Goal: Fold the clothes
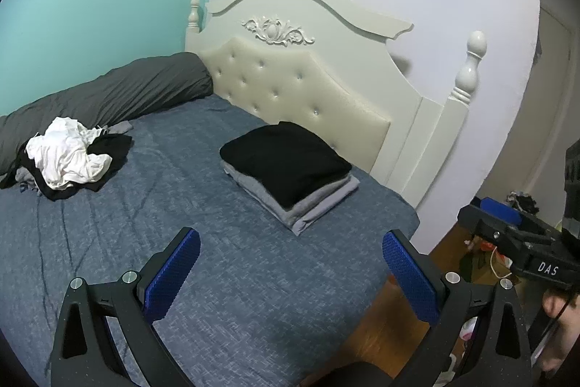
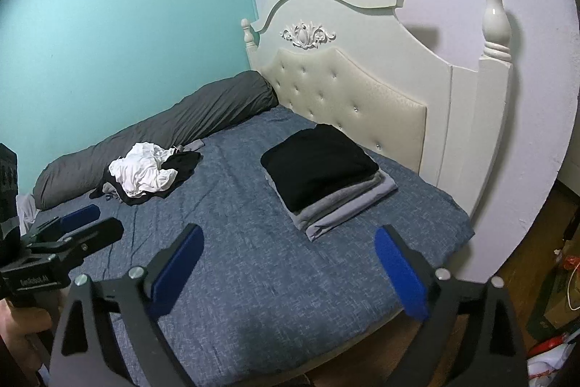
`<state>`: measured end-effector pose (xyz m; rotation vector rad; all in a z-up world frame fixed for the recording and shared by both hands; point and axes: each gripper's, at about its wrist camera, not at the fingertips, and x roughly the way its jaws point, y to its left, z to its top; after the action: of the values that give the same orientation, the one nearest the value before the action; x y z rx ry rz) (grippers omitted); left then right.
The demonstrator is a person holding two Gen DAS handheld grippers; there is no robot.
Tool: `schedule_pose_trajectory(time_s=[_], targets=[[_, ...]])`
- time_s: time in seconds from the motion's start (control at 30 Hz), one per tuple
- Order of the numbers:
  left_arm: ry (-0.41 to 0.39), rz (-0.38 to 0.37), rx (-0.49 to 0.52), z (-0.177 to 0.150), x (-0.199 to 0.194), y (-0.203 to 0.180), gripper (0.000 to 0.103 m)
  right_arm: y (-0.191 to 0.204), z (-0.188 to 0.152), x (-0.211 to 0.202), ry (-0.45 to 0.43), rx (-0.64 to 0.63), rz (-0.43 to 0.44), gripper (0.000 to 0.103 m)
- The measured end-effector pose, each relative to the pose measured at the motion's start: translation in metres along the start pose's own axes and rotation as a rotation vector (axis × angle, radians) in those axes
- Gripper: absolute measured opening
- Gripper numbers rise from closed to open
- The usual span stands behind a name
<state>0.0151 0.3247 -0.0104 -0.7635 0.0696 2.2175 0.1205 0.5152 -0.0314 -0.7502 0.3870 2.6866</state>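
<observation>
Left wrist view shows my left gripper point(image 1: 290, 263) with jaws spread wide and nothing between them, hanging above the bare blue sheet point(image 1: 108, 260). My right gripper point(image 2: 290, 263) is spread and empty too, over the same corner of the bed.

A folded stack point(image 1: 290, 169), black on top of grey layers, sits near the headboard point(image 1: 290, 86), parked there, I judge, to keep the middle of the bed free as a folding surface. What is left to fold lies in a heap point(image 1: 69, 158) across the bed, by the grey bolster point(image 1: 108, 97): a crumpled white garment on black ones, with perhaps some grey underneath, though the view is too small to be sure.

Both grippers are well apart from the heap. I judge the next step is reaching for the white piece.
</observation>
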Motion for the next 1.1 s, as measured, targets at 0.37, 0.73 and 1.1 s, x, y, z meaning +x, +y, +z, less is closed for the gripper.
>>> schedule_pose_trajectory(time_s=[0.37,0.73,1.1], targets=[[0.001,0.018,0.002,-0.006,-0.009,0.002,0.103,0.002,-0.003,-0.006,-0.010,0.009,-0.019,0.098],[-0.012,0.036,0.023,-0.011,-0.020,-0.001,0.103,0.004,-0.007,-0.007,-0.002,-0.005,-0.022,0.099],[-0.005,0.037,0.019,-0.015,-0.025,0.001,0.103,0.005,-0.009,-0.009,-0.010,-0.011,-0.043,0.100]])
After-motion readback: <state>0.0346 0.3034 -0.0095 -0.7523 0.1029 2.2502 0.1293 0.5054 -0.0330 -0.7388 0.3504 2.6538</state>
